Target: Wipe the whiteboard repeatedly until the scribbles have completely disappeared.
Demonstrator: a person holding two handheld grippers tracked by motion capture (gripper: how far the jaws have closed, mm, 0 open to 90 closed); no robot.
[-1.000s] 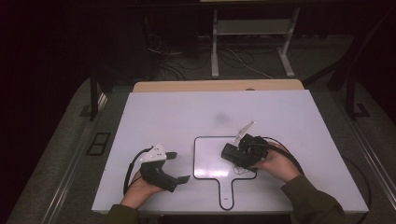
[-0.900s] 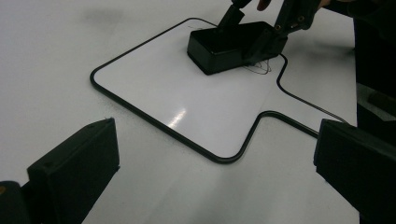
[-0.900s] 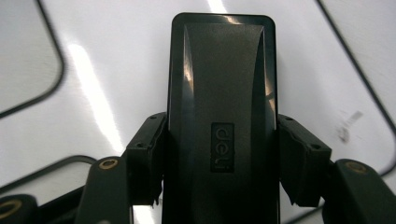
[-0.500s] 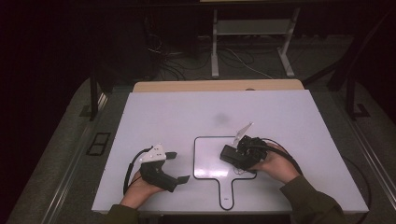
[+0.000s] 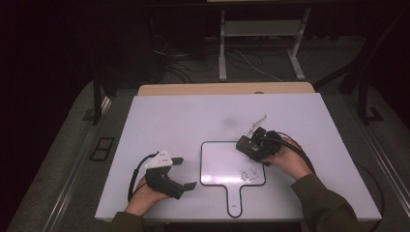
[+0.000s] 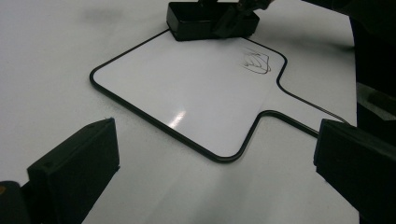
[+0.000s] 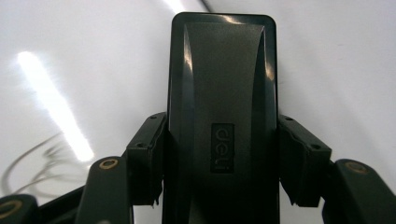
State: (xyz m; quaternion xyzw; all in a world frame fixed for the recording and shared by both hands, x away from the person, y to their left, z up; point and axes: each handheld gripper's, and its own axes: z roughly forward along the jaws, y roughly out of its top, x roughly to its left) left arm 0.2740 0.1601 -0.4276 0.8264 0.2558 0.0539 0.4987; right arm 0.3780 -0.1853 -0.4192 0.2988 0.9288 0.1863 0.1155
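Note:
A small white board point(image 5: 220, 162) with a black rim and a short handle lies on the white table point(image 5: 193, 116). A dark scribble point(image 5: 250, 174) marks its near right corner and also shows in the left gripper view point(image 6: 256, 62). My right gripper point(image 5: 250, 145) is shut on a black eraser point(image 7: 222, 93), which rests at the board's far right edge point(image 6: 210, 21). My left gripper point(image 5: 184, 173) lies open on the table to the left of the board point(image 6: 187, 93), its jaws point(image 6: 217, 186) wide apart with nothing between them.
A wooden strip point(image 5: 222, 89) runs along the table's far edge. Beyond it, cables point(image 5: 183, 67) and a white metal stand point(image 5: 261, 29) sit on the dark floor. Cables trail from both grippers toward the table's near edge.
My right gripper has slid the eraser a little toward the far right of the board. The left gripper has stayed where it was.

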